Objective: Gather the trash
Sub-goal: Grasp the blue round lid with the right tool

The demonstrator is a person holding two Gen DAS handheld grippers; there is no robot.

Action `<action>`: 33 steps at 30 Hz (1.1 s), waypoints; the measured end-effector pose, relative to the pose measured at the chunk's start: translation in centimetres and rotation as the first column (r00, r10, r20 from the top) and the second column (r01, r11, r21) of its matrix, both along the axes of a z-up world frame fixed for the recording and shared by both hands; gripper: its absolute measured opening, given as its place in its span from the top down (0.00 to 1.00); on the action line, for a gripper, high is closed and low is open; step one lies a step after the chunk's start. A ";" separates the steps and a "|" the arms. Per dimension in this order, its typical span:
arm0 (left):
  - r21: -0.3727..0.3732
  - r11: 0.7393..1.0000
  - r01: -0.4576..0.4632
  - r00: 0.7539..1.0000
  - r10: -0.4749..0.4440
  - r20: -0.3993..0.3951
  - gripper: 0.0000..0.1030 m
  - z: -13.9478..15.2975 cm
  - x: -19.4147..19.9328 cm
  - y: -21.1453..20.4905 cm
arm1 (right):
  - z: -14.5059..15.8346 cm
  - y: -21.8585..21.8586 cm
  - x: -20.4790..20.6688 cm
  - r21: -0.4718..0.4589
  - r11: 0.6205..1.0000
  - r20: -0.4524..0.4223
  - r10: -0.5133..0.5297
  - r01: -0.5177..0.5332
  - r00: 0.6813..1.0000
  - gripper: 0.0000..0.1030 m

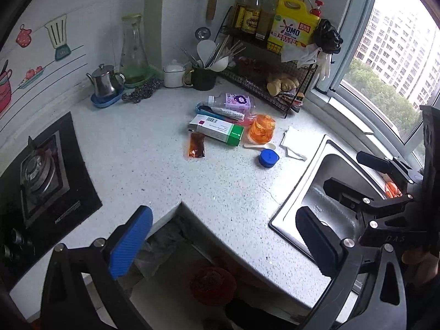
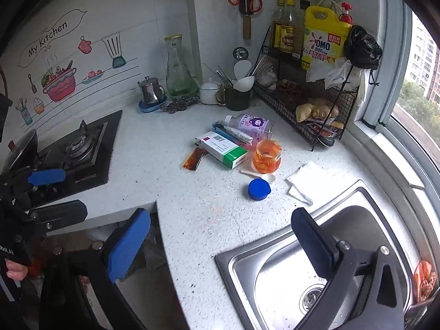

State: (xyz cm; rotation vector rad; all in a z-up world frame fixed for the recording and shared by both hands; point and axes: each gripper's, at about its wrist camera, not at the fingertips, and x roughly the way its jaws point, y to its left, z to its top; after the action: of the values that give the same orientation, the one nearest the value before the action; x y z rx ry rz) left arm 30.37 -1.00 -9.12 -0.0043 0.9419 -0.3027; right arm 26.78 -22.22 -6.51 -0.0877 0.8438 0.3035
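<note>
I see a white speckled desk [image 2: 209,220] that wraps round a kitchen corner, and I take the green-and-white carton [image 2: 223,149] near its middle as my landmark. The trash lies clustered about it: a purple-labelled plastic bottle [image 2: 251,123] on its side just behind the carton, a flattened wrapper [image 2: 233,133] between the two, a dark red sauce sachet [image 2: 194,159] just left of it, a crumpled orange cup [image 2: 267,156] just right of it. In front of that cup lie a small white spoon [image 2: 265,177] and a blue cap [image 2: 258,189], and further right of the carton a folded white tissue [image 2: 305,181].

Well left of the carton a gas hob [image 2: 82,148] is set into the desk; right and nearer me a steel sink [image 2: 277,272] is sunk in. Behind the carton, against the tiled wall, stand a steel teapot [image 2: 150,91], a glass carafe [image 2: 178,68] and a mug of utensils [image 2: 238,97]. Behind and right of it a black wire rack [image 2: 310,104] holds sauce bottles and a yellow detergent jug [image 2: 324,40], beside a window [image 2: 418,104] looking onto tower blocks.

My left tool [image 1: 220,242] hangs over the desk's front edge, its jaws spread wide with nothing between them. My right tool [image 2: 220,247] is likewise wide apart and holding nothing, between desk edge and sink
</note>
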 end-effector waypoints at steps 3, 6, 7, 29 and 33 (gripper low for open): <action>0.029 1.000 -0.003 0.999 0.005 -0.042 0.00 -1.8 3.4 -1.4 | -1.7 -0.8 3.3 -0.011 1.000 -0.048 0.001 -0.002 0.999 0.00; 0.035 0.999 -0.006 0.996 0.009 -0.088 0.00 -3.9 6.4 -2.4 | -3.7 -1.7 6.1 -0.011 1.000 -0.100 0.003 -0.004 0.995 0.00; 0.038 0.999 -0.007 0.995 0.011 -0.101 0.00 -4.6 7.2 -2.7 | -4.4 -1.9 7.0 -0.015 1.000 -0.114 0.004 -0.005 0.993 0.00; 0.024 1.000 -0.006 0.963 0.012 -0.270 0.00 -14.3 15.5 -5.1 | -14.5 -2.6 15.8 -0.053 0.997 -0.308 0.038 -0.057 0.951 0.33; 0.017 1.000 0.004 0.964 0.001 -0.267 0.00 -14.1 15.8 -5.3 | -14.4 -2.5 15.2 -0.068 0.995 -0.307 0.049 -0.073 0.951 0.48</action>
State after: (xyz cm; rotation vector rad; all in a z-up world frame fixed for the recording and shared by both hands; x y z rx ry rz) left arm 46.15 -6.27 -23.23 -0.0289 1.2126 -0.3000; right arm 41.97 -24.76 -20.92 -0.1435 1.1621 0.3470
